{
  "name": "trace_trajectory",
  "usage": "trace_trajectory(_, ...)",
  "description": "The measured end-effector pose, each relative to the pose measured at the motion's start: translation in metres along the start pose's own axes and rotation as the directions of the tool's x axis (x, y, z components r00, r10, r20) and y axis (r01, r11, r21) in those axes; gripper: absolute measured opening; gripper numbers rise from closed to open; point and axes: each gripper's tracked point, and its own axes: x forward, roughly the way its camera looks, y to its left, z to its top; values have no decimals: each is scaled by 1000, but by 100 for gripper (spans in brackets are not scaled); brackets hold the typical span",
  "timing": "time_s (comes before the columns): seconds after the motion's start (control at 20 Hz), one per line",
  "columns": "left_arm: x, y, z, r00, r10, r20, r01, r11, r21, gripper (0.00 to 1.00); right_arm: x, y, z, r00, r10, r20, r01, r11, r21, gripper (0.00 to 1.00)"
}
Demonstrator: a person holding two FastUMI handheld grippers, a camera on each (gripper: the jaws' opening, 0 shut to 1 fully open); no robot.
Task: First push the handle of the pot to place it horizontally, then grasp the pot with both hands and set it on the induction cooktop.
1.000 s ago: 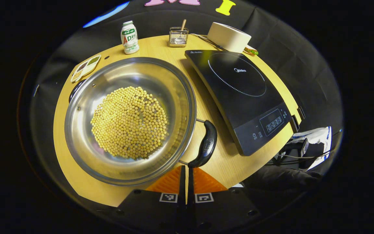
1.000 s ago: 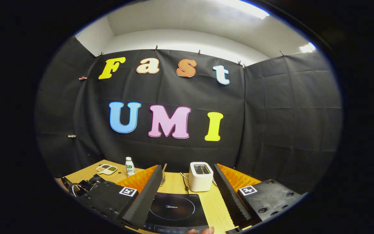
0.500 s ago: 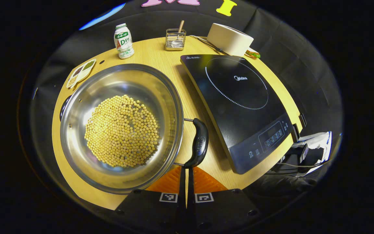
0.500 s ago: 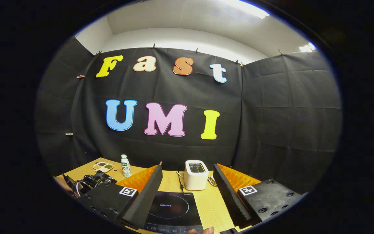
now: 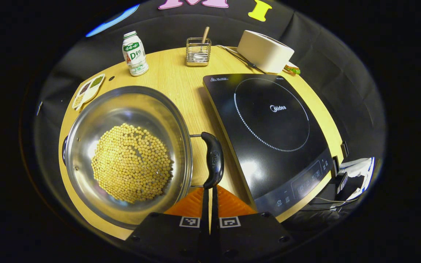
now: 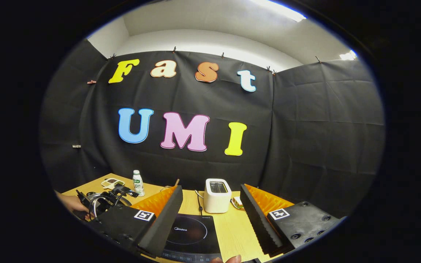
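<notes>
A steel pot (image 5: 86, 120) full of yellow beans (image 5: 132, 162) stands on the wooden table (image 5: 175, 84), left of the black induction cooktop (image 5: 269, 128). Its near black handle (image 5: 213, 160) points toward the cooktop; a second handle (image 5: 64, 149) peeks out at the pot's far left. My left gripper (image 5: 209, 191) is shut, with its tips touching the near end of the black handle. In the right gripper view, my right gripper (image 6: 210, 215) stands open above the cooktop (image 6: 190, 235), with nothing between its fingers. The left gripper (image 6: 104, 199) and a hand show at the left there.
At the table's back stand a small bottle (image 5: 133, 54), a wire holder (image 5: 197, 52) with a stick and a white toaster (image 5: 265, 51). A small divided dish (image 5: 88, 91) lies left of the pot. Cables and a white bag (image 5: 353, 170) hang off the table's right edge.
The pot has turned, so its near handle swung from pointing toward me to pointing at the cooktop. My left gripper stayed shut against the handle's end. The right gripper barely shifted.
</notes>
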Motion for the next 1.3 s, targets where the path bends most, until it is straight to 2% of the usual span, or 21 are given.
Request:
trace_trajectory(0.5,9,7,34,999,-11,42,14,997,-81,5,18,1,-3,1000,-14,-6,14,1000,-22,98)
trace_trajectory(0.65,-4,5,35,995,-8,104,17,996,-88,5,21,8,-7,1000,-7,-19,6,999,-33,98)
trace_trajectory(0.75,-23,1,36,986,-25,163,42,994,-100,8,24,14,-10,1000,1,-31,-2,1000,-30,98)
trace_trajectory(0.8,-34,-2,36,979,-45,198,68,992,-110,5,24,20,-11,999,8,-39,-9,1000,-24,96)
trace_trajectory(0.85,-47,-3,39,970,-60,235,91,988,-122,12,26,26,-13,999,15,-46,-16,1000,-19,98)
trace_trajectory(0.95,-74,-2,46,942,-99,320,151,978,-142,46,28,41,-15,998,35,-57,-36,999,-19,98)
trace_trajectory(1.05,-107,12,54,907,-97,409,179,970,-167,81,30,59,-18,996,62,-65,-64,998,-20,98)
trace_trajectory(1.15,-132,40,61,874,-49,483,161,968,-193,87,32,80,-21,992,98,-80,-99,995,-8,98)
trace_trajectory(1.2,-141,53,59,864,-22,503,144,968,-205,98,32,91,-23,989,117,-93,-118,993,1,98)
trace_trajectory(1.3,-158,89,49,858,43,512,87,970,-227,96,34,113,-31,981,153,-121,-152,988,25,98)
